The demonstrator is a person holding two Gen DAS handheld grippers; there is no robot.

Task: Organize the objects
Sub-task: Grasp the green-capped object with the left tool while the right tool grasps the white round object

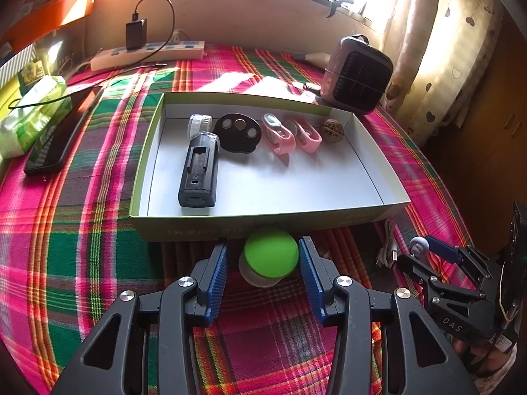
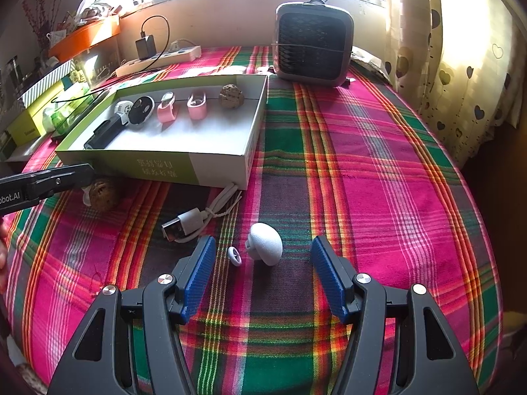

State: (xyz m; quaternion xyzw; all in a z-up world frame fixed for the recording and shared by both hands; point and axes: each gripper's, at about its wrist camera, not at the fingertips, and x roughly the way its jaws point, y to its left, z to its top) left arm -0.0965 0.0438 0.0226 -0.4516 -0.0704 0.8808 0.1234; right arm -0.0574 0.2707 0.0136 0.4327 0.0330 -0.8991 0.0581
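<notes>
A shallow green box (image 1: 392, 209) holds a black device (image 1: 199, 171), a black oval disc (image 1: 237, 130), two pink clips (image 1: 278, 136) and a walnut (image 1: 331, 128). In front of the box a green-topped round piece (image 1: 271, 256) rests on the cloth between the fingers of my open left gripper (image 1: 263, 244); a gap shows at the left pad (image 1: 220, 273). My right gripper (image 2: 263, 241) is open around a white mushroom-shaped piece (image 2: 266, 243), with a small white ring (image 2: 234, 256) beside it. Another walnut (image 2: 105, 194) lies near the left gripper (image 2: 75, 172).
A coiled white USB cable (image 2: 197, 220) lies by the box's near corner. A small fan heater (image 2: 313, 44) stands at the back, a power strip with a charger (image 1: 148, 54) at the back left, and a phone (image 1: 56, 144) and green tissue pack (image 1: 33, 115) at the left.
</notes>
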